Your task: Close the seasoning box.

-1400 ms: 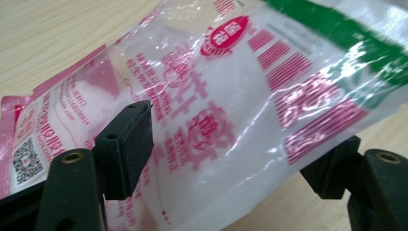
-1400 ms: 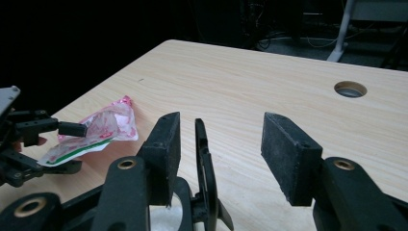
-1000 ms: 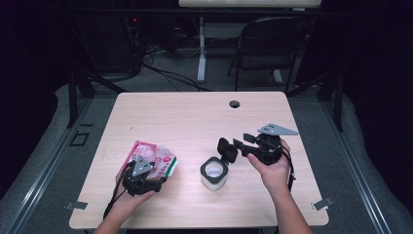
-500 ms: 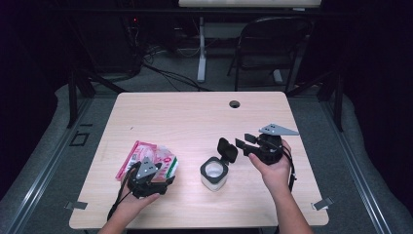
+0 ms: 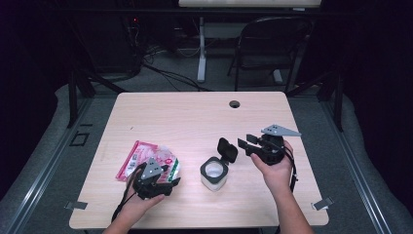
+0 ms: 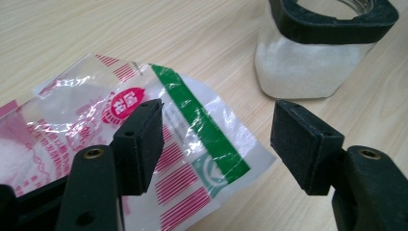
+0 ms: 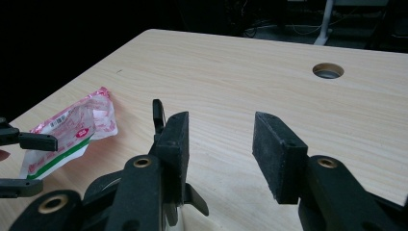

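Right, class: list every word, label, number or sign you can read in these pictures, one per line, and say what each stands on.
Nothing can be quoted letter for letter.
Clear plastic bag with pink and green print: white characters on a red badge, too blurred to read.
Same bag: pink barcode-like stripes, no digits legible.
Same bag: small white-on-green mark, not readable.
Clear square jar with black rim: no text.
Pale wooden table: no text.
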Tool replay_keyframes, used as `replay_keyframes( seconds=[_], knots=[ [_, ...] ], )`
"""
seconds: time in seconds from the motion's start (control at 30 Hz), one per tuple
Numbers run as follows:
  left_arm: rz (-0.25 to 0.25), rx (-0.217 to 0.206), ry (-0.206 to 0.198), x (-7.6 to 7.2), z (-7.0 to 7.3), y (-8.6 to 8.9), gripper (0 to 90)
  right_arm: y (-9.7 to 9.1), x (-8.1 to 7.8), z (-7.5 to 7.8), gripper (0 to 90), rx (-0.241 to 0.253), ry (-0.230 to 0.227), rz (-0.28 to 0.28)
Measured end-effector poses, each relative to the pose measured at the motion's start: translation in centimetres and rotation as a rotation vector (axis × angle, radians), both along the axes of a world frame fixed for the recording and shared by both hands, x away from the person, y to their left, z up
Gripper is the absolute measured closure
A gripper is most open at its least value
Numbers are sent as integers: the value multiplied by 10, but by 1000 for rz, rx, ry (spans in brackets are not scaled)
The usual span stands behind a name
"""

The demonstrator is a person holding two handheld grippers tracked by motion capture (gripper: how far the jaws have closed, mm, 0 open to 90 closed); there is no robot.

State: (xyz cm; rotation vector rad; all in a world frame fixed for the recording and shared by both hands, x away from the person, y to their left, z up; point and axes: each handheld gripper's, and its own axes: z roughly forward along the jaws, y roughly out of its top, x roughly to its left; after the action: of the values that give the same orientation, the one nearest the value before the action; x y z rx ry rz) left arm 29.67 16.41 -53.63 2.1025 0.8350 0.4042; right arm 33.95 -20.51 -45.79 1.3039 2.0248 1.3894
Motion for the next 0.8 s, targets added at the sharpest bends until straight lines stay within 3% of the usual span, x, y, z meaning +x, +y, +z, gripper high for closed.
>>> replay_keyframes(
  seconds=[0.37,0.5,0.8],
  knots=[
    [-30,-19,3,-4,4,-15,443,0,-1,-2,584,-9,9,4],
    [-44,-41,21,-4,5,-18,488,1,0,-4,584,-7,16,12],
    [-93,-29,24,-6,3,-31,600,3,0,-8,632,-16,36,27]
  ],
)
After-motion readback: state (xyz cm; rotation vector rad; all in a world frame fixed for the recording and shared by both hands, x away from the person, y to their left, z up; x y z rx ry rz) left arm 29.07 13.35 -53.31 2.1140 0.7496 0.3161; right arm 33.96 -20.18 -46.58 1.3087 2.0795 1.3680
